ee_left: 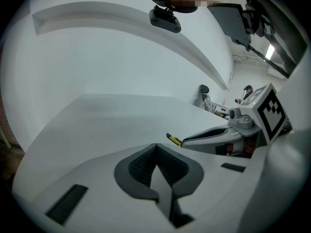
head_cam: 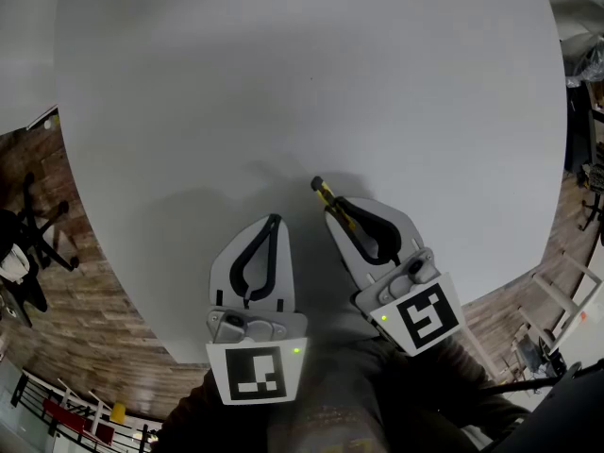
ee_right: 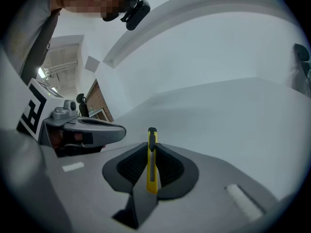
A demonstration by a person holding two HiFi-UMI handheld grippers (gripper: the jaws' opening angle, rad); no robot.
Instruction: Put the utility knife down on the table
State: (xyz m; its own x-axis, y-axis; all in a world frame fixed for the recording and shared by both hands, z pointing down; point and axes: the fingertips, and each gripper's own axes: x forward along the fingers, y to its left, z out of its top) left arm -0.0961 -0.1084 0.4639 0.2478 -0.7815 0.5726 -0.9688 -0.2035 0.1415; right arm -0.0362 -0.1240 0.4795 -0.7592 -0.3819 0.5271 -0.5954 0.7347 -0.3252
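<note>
- Utility knife, slim, yellow and black (ee_right: 152, 165), is clamped edge-up between the pads of the right gripper (ee_right: 152, 143), over the near part of the table.
- Its long axis is aligned with the jaws, and its black tip is pushed out past them, away from the person.
- The left gripper (head_cam: 273, 221), just beside, is seen closed on nothing.
- The round white table (head_cam: 283, 74) is spread beneath both.

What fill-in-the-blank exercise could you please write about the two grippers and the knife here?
1. The right gripper grips a utility knife whose body is ____.
2. The left gripper, jaws together, holds ____.
3. In the head view, the knife-holding gripper shows to the ____ of the other.
Missing words: yellow; nothing; right.
</note>
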